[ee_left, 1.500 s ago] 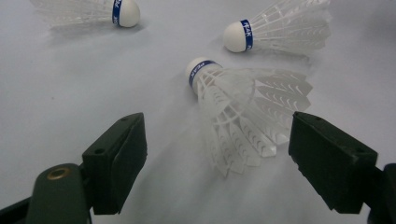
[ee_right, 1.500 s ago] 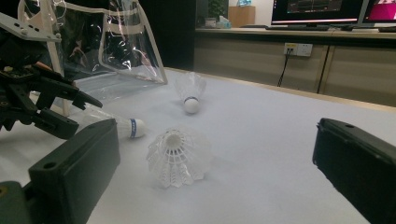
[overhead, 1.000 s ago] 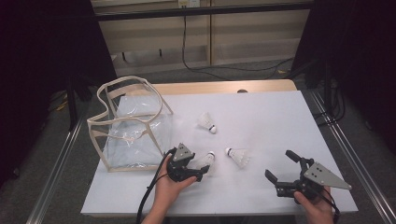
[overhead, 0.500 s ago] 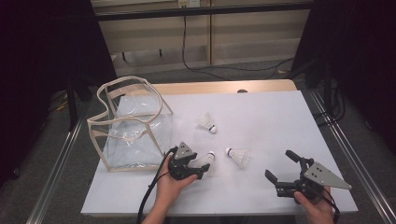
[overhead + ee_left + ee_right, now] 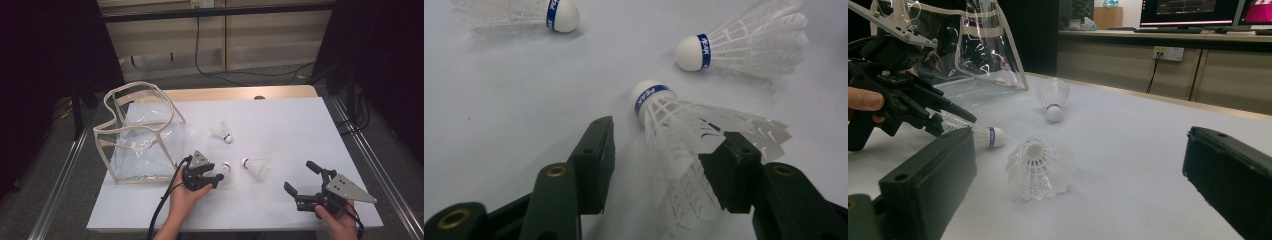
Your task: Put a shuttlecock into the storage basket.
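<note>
A white table is shown from the high view, on which a clear plastic bag with beige piping stands open at the left and three shuttlecocks lie to its right. The far shuttlecock lies apart from the others toward the table's middle; the right shuttlecock lies between the two grippers; the near shuttlecock lies on its side just right of the bag, cork pointing away from the person, and is straddled by the left gripper. The main risk is judged to be crushing or bending of the thin feather-like skirt, since the grip is being taken on the skirt and not on the cork; a second risk is judged to be the shuttlecock rolling or squirting forward out of the jaws, because the skirt tapers and only one side is met first. In the left gripper view the jaws are seen about half open and have just been closing, with the skirt between them: the right-hand pad is seen touching or nearly touching the skirt, while a gap of bare table remains beside the other pad, so nothing is clamped yet. The right gripper is held low over the near right part of the table with its jaws spread wide and nothing between them.
</note>
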Demonstrator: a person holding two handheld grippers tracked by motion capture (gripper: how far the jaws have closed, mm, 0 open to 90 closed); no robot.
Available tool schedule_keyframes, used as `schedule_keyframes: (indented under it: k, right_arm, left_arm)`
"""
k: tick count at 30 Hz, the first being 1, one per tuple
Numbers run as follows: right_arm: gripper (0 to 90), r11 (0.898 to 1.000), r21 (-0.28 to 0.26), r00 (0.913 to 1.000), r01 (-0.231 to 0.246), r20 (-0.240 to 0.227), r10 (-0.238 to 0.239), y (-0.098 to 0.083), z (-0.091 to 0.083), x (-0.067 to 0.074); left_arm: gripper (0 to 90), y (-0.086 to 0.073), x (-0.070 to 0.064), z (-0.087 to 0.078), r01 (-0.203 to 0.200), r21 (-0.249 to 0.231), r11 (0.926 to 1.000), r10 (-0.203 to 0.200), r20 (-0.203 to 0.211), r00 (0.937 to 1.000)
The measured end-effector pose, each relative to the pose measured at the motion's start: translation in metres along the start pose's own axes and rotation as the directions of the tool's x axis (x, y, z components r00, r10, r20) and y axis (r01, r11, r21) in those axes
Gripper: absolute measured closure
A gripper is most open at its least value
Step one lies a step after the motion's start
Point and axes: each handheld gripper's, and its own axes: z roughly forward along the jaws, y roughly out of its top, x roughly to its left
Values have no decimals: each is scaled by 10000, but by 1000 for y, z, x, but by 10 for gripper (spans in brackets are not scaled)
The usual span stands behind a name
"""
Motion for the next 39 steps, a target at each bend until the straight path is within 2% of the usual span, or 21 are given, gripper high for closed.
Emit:
schedule_keyframes:
  k: [4,12,17,21,27,32,39]
  right_arm:
    - [6,10000,-3,10000,23,0,-23,0,0,0]
    - [6,10000,-3,10000,22,-4,-22,0,0,0]
    - [8,10000,-7,10000,28,-7,-28,0,0,0]
    - [8,10000,-2,10000,25,-13,-25,0,0,0]
    - [8,10000,4,10000,32,-30,-32,0,0,0]
    - [8,10000,-5,10000,24,-27,-24,0,0,0]
    - [8,10000,0,10000,31,-17,-31,0,0,0]
  left_arm:
    - [536,1,-1,1,123,87,9999,-123,32,9999]
    - [596,1,0,5,85,269,9996,-83,-65,9999]
    - [649,1,0,5,193,383,9991,-191,-49,9998]
    - [702,2,2,4,435,472,9979,-437,39,9990]
    - [725,1,2,6,460,553,9974,-468,137,9988]
    - [763,1,4,5,639,514,9966,-650,198,9977]
    - [807,1,4,6,613,583,9964,-630,293,9976]
